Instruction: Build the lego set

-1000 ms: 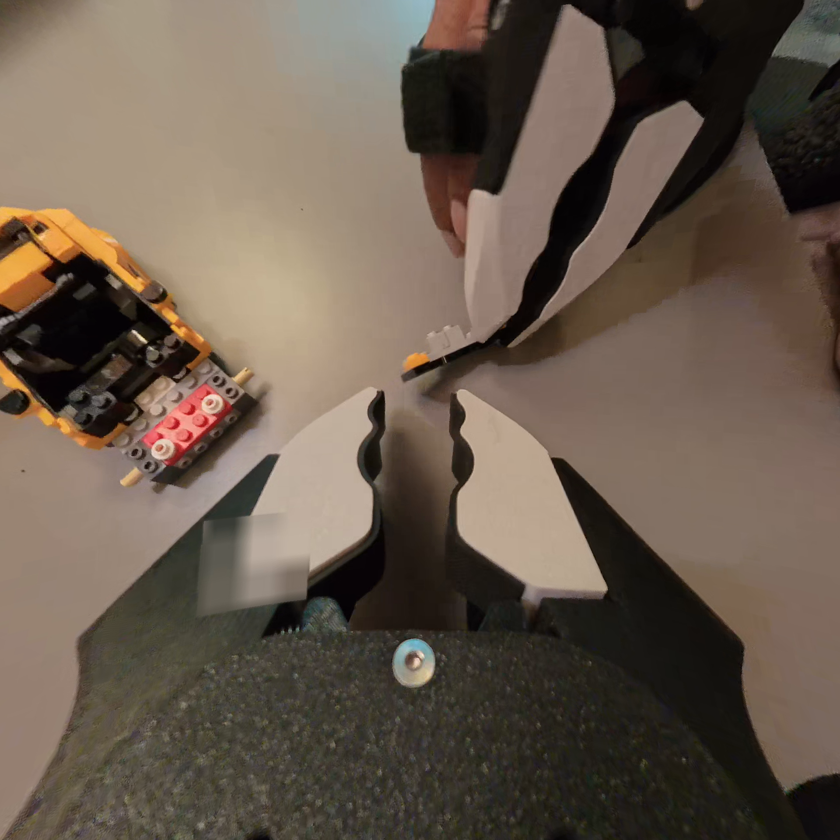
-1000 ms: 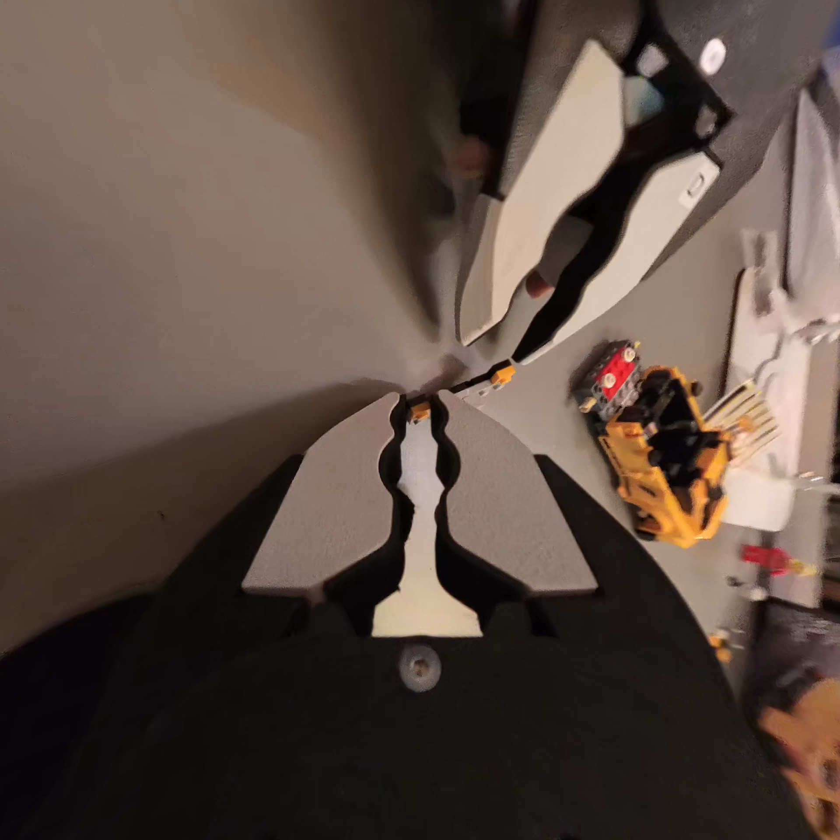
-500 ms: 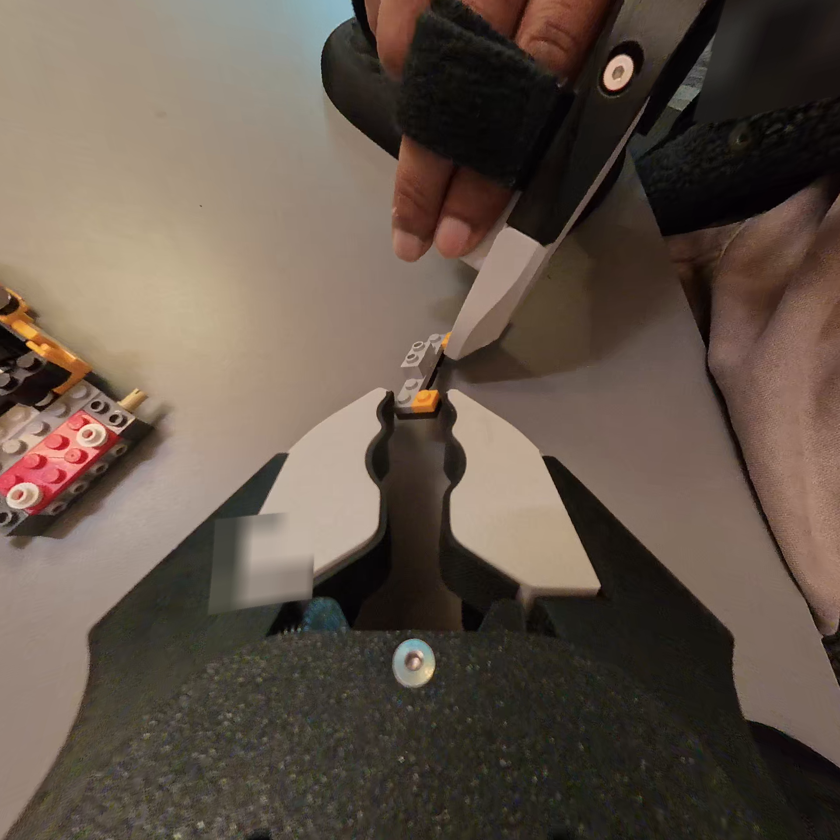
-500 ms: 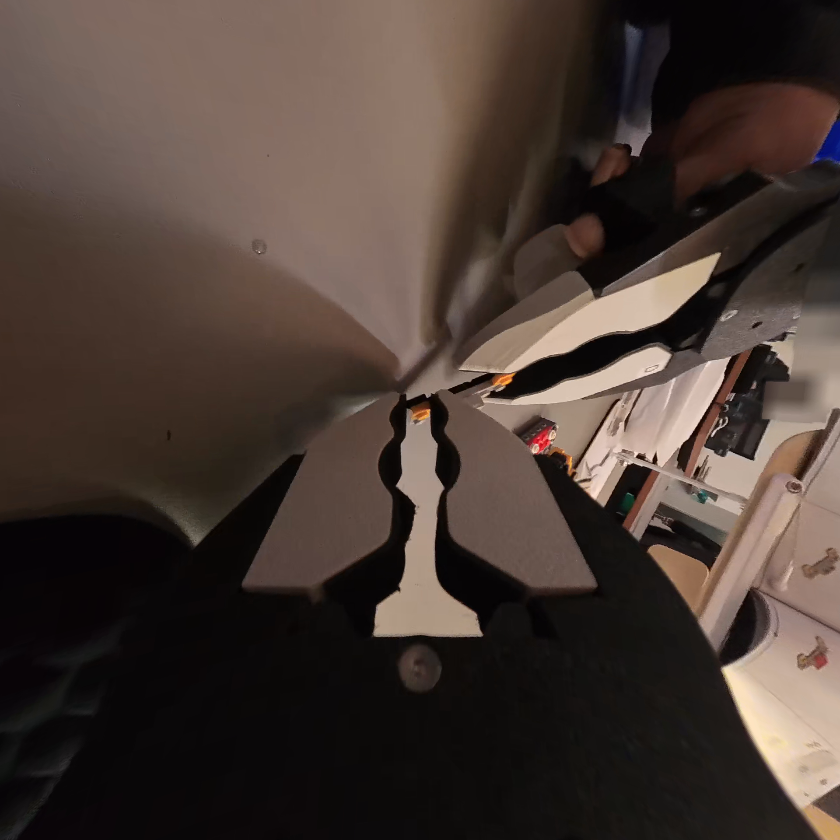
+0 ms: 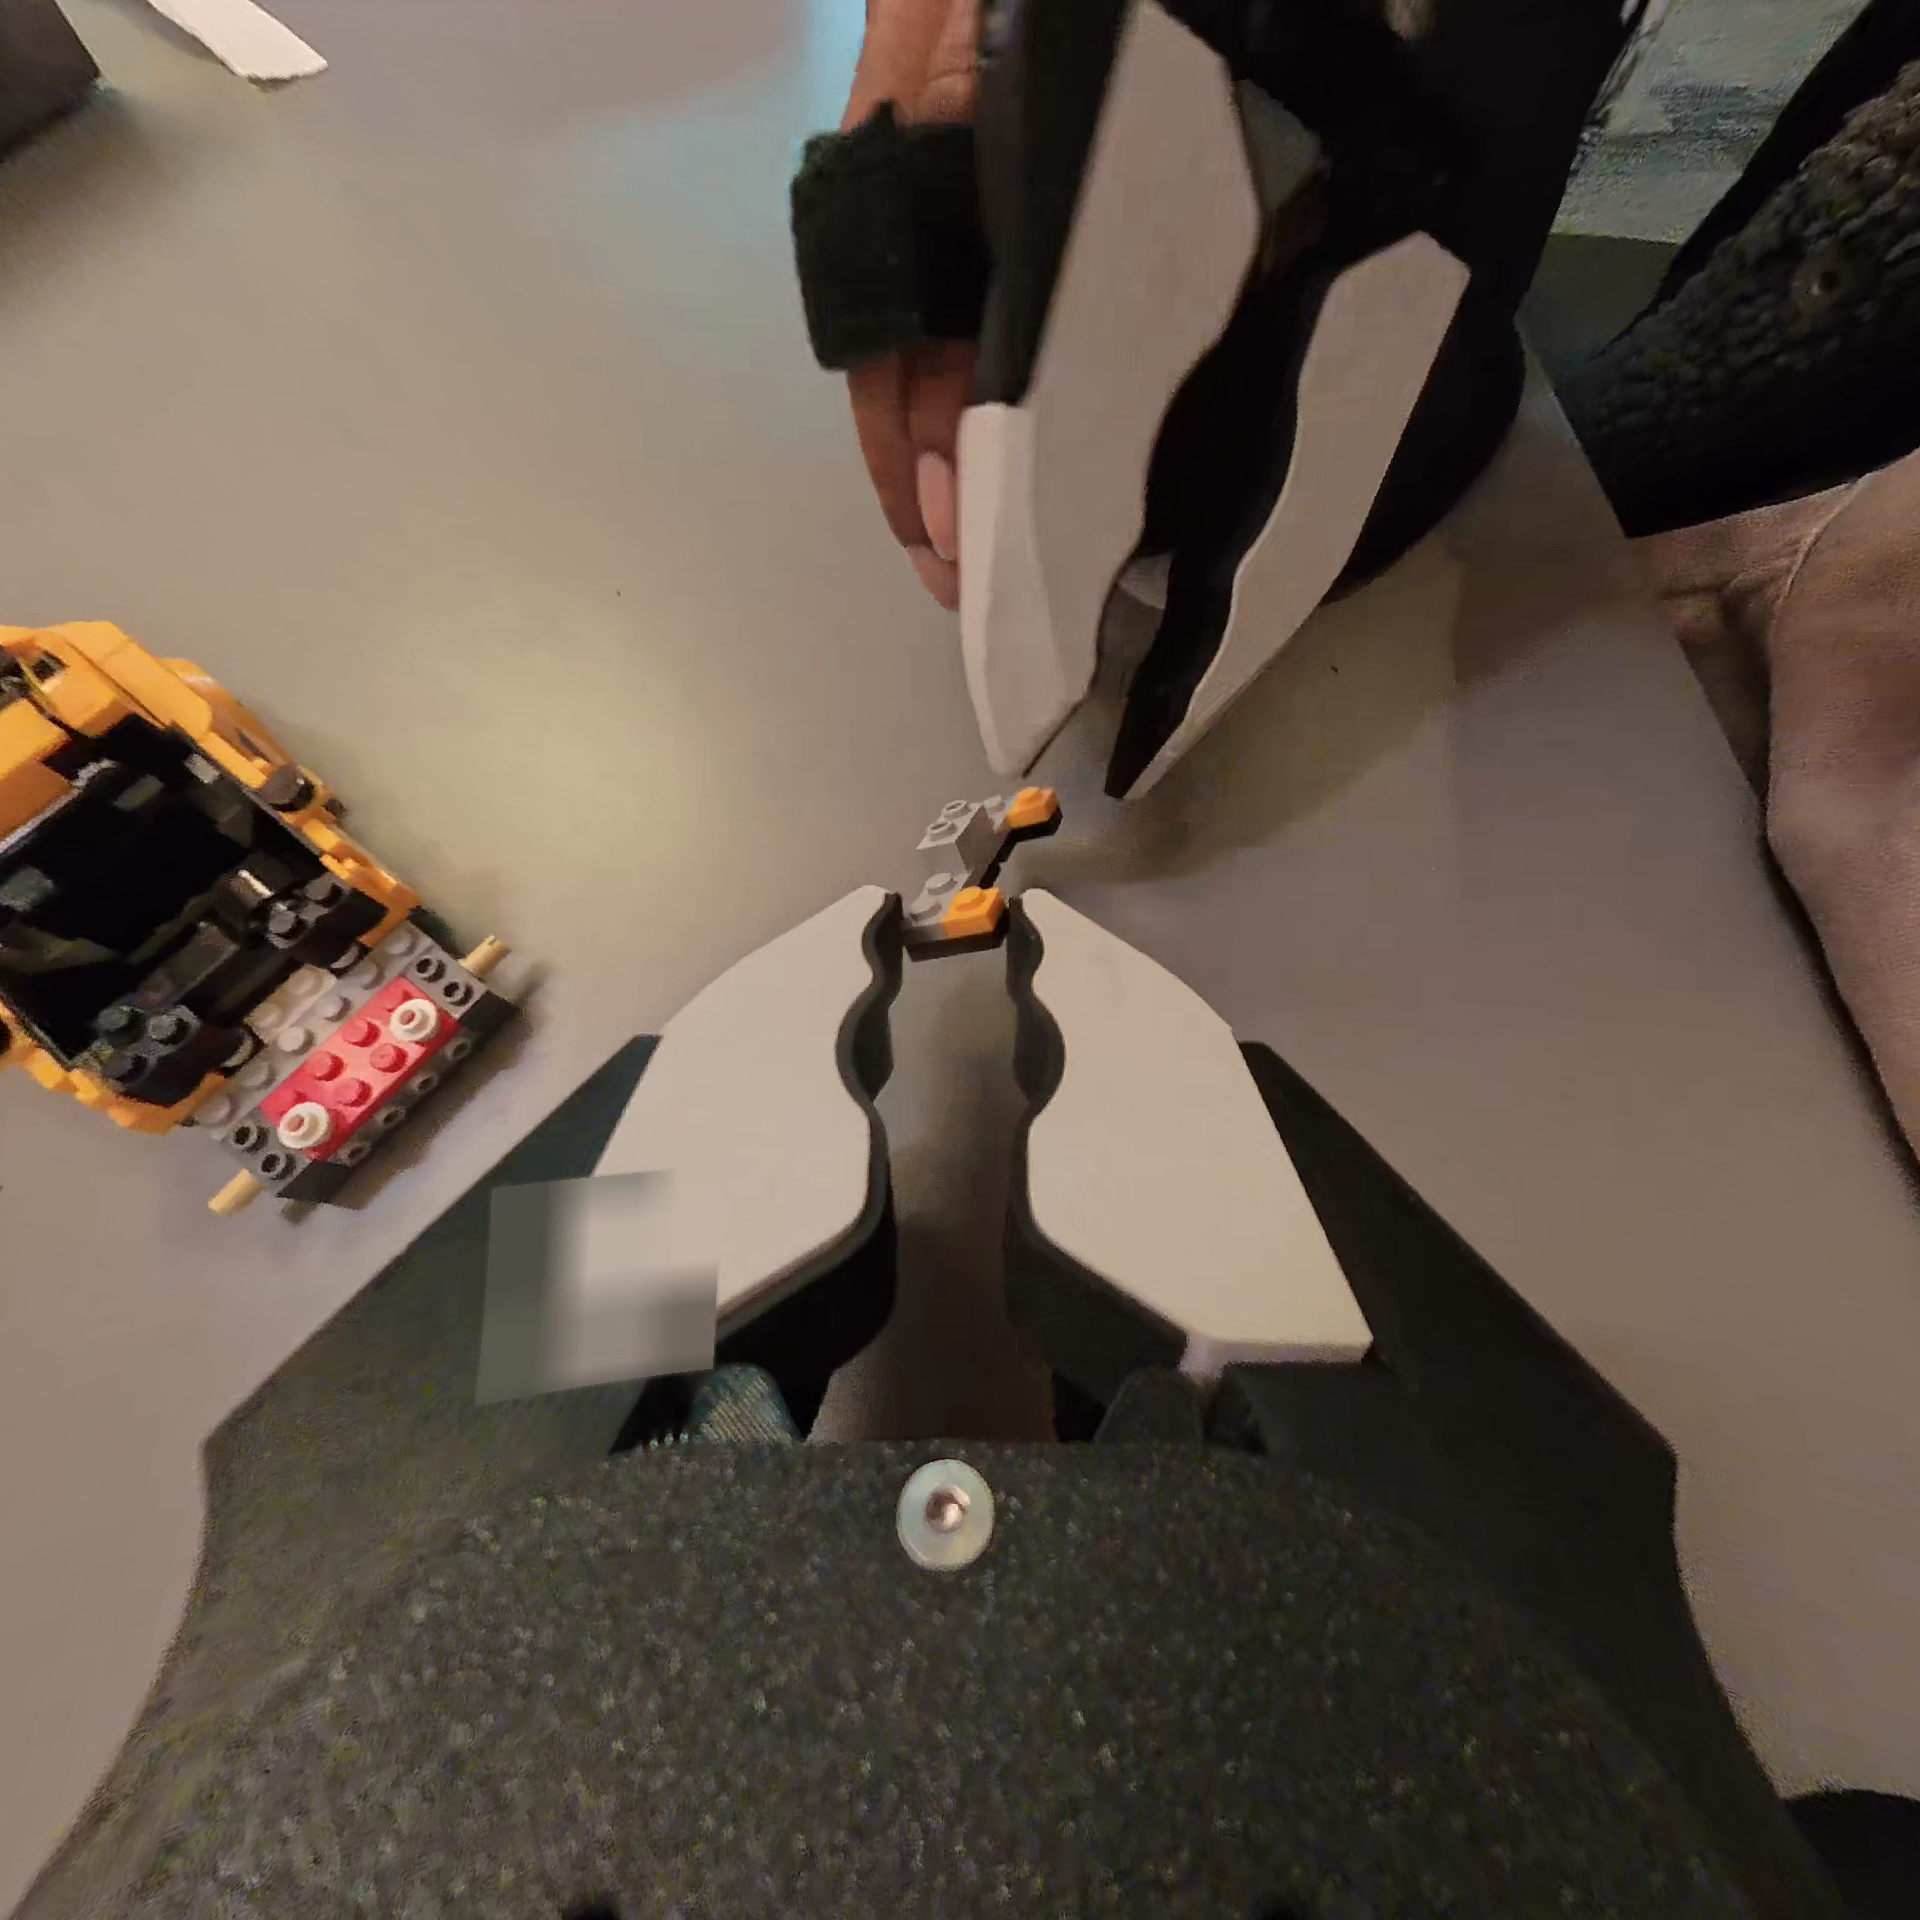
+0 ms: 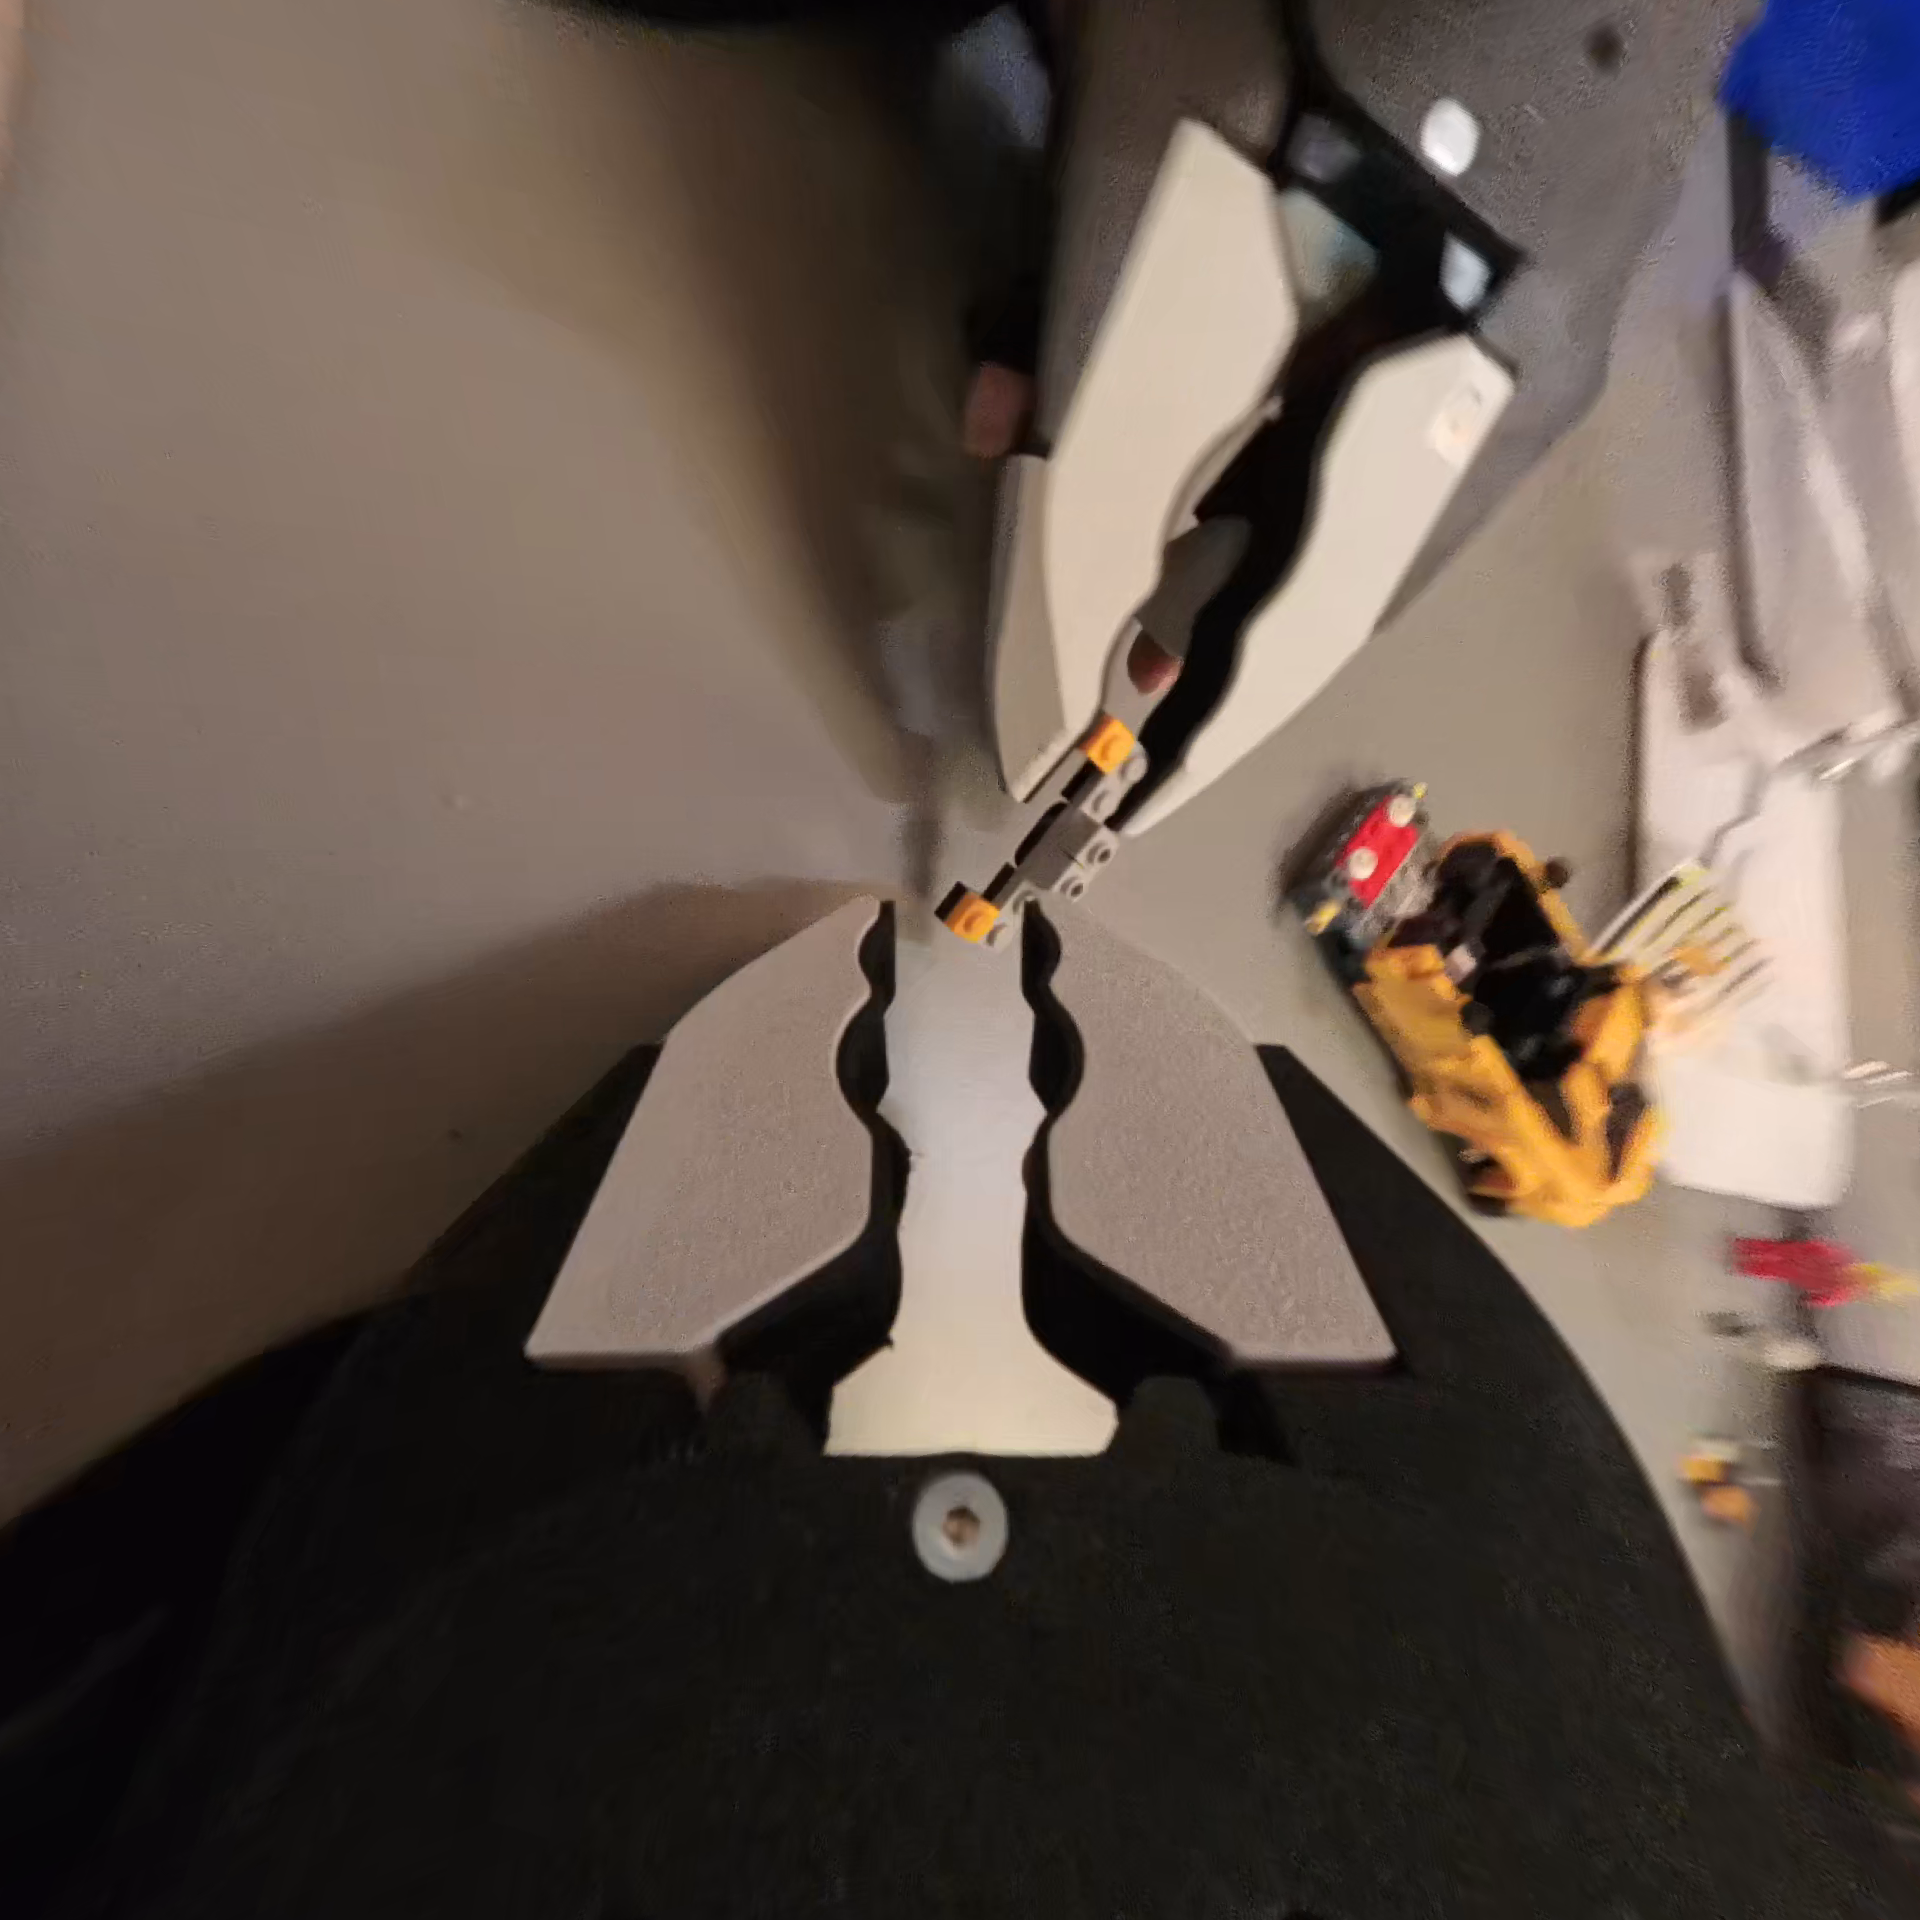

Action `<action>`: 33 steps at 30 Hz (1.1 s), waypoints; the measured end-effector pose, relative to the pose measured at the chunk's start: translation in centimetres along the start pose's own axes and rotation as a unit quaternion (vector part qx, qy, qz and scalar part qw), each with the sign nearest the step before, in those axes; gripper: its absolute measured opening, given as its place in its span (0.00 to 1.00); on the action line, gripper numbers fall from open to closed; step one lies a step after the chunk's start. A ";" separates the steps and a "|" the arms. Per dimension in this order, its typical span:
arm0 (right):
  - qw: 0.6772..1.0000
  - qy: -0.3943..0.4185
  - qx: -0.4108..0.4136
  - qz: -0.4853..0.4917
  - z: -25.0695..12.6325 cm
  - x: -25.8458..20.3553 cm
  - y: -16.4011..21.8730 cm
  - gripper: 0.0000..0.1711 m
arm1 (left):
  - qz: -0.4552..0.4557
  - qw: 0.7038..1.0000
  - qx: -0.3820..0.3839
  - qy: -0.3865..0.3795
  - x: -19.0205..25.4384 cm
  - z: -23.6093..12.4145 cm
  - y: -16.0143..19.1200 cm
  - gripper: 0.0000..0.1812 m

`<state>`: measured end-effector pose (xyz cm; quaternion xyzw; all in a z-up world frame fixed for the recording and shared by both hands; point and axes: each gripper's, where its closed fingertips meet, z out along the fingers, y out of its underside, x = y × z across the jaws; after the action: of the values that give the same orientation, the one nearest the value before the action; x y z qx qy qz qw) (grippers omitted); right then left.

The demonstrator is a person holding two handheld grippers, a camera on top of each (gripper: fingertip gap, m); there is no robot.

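Note:
A small Lego assembly (image 5: 971, 873), a black plate with grey and orange bits, is pinched at its near end by my left gripper (image 5: 954, 914), just above the grey table (image 5: 520, 520). My right gripper (image 5: 1070, 781) hangs over its far end with the jaws parted, not touching it. In the right wrist view my right gripper (image 6: 951, 914) is open, the assembly's (image 6: 1039, 852) orange end lies at its fingertips, and my left gripper (image 6: 1086, 795) grips the other end. The yellow Lego vehicle (image 5: 156, 914) with its red plate (image 5: 358, 1070) lies at the left; it also shows in the right wrist view (image 6: 1496, 1049).
A hand with a black strap (image 5: 894, 270) holds the right gripper. A person's clothing (image 5: 1849, 831) is at the table's right edge. White sheets and trays (image 6: 1745, 987) lie behind the vehicle, with loose red (image 6: 1797, 1268) and orange (image 6: 1714, 1475) pieces nearby.
My left gripper closed on the near end of the assembly. My right gripper then opened, let go of it and drew back slightly. Both views swung.

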<state>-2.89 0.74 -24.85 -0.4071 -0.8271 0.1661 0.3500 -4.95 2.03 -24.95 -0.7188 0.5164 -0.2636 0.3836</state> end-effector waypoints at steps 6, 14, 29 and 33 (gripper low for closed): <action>0.976 -0.058 0.041 0.205 -0.3 1.2 0.2 0.20 | 0.042 0.999 0.011 -0.021 0.2 0.0 -0.7 0.10; 0.957 -0.099 0.086 0.259 -0.8 1.8 -1.4 0.13 | 0.092 0.992 0.058 -0.058 0.3 -1.0 -2.7 0.10; 0.949 -0.115 0.086 0.282 -0.8 1.7 -1.8 0.09 | 0.158 0.980 0.078 -0.095 0.9 -1.5 -4.0 0.10; 0.949 -0.121 0.093 0.276 -1.1 1.6 -2.0 0.05 | 0.176 0.975 0.088 -0.100 1.3 -1.7 -4.5 0.10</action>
<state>-3.91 0.73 -22.24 -0.5620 -0.6994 0.3803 0.2244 -3.43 1.10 -20.32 -0.6027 0.5688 -0.1629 0.5354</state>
